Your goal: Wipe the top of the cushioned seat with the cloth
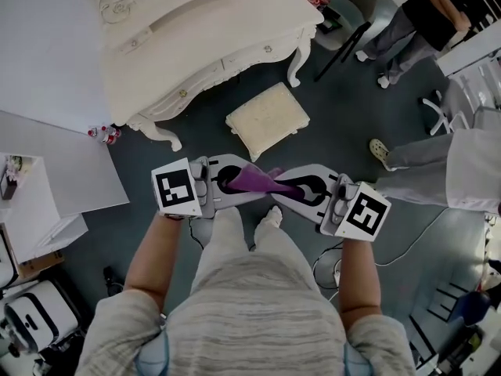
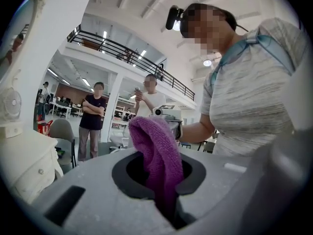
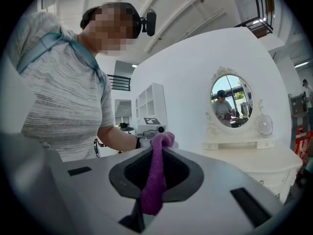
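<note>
Cloth (image 1: 262, 180): purple, knitted in look. It is held off the floor, bunched into a narrow band that runs from one gripper's jaws into the other's.
Cloth, contact: it touches only the two grippers and lies on no surface.
Cushioned seat (image 1: 268, 119): a cream, square pad on the floor (image 1: 344, 124), ahead of the grippers and just in front of the dressing table (image 1: 196, 45). Its top is bare, and the cloth is apart from it.
Left gripper (image 1: 252, 185): clenched on one end of the cloth. In the left gripper view the fabric rises out of the narrow slot between the jaws and folds over in a hump.
Right gripper (image 1: 288, 188): clenched on the other end. In the right gripper view a thin strip of cloth is pinched between the closed jaws and hangs through the dark cut-out.
Gripper placement: the tips face each other, nearly touching, level, above the holder's feet.
Dressing table: white with carved legs and drawers. An oval mirror (image 3: 232, 101) stands on it.
Bystanders: two people (image 2: 93, 119) stand in the hall behind, seen from the left gripper view.
Floor: dark, with loose cables (image 1: 407, 245) to the right.
</note>
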Demonstrator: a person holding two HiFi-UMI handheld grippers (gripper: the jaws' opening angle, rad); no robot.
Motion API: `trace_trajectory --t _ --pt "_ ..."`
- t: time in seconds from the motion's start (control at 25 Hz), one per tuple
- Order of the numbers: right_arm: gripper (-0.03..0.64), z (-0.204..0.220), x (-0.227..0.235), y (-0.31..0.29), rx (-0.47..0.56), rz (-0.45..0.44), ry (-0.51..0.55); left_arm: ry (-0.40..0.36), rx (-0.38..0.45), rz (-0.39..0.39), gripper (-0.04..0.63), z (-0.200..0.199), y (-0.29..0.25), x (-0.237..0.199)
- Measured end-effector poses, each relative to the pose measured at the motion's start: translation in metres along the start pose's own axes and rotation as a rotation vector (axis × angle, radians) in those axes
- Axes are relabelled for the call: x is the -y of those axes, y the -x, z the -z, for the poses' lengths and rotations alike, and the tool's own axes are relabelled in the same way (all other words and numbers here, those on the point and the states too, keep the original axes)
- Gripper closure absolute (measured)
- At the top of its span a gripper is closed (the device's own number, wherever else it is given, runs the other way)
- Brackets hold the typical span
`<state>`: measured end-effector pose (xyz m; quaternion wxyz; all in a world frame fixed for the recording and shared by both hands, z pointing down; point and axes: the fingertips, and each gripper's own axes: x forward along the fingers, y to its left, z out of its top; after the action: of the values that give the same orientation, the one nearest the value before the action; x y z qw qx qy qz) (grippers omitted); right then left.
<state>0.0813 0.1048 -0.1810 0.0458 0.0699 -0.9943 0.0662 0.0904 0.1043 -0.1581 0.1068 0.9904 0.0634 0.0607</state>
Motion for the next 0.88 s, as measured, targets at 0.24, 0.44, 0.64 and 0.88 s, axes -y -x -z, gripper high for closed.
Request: trace_trajectory --t 0.24,0.44,0.64,0.88 --pt "0.583 0.018 0.044 -0.027 -0.003 0.115 -0.034 -0.072 -0.04 -0.076 0.459 0.027 0.024 -0.045" --pt "0.583 0.036 0.081 -0.027 -0.009 0.218 -0.051 -0.058 -0.008 -0.209 0.353 0.054 0.046 -0.086" --pt "0.583 0.075 0.116 0.004 -0.024 0.329 -0.098 -0.037 -0.011 -0.305 0.348 0.094 0.053 -0.125" --pt "0.583 0.14 0.148 0.035 -0.012 0.384 -0.163 -0.014 -0.034 -0.38 0.35 0.149 0.028 -0.16"
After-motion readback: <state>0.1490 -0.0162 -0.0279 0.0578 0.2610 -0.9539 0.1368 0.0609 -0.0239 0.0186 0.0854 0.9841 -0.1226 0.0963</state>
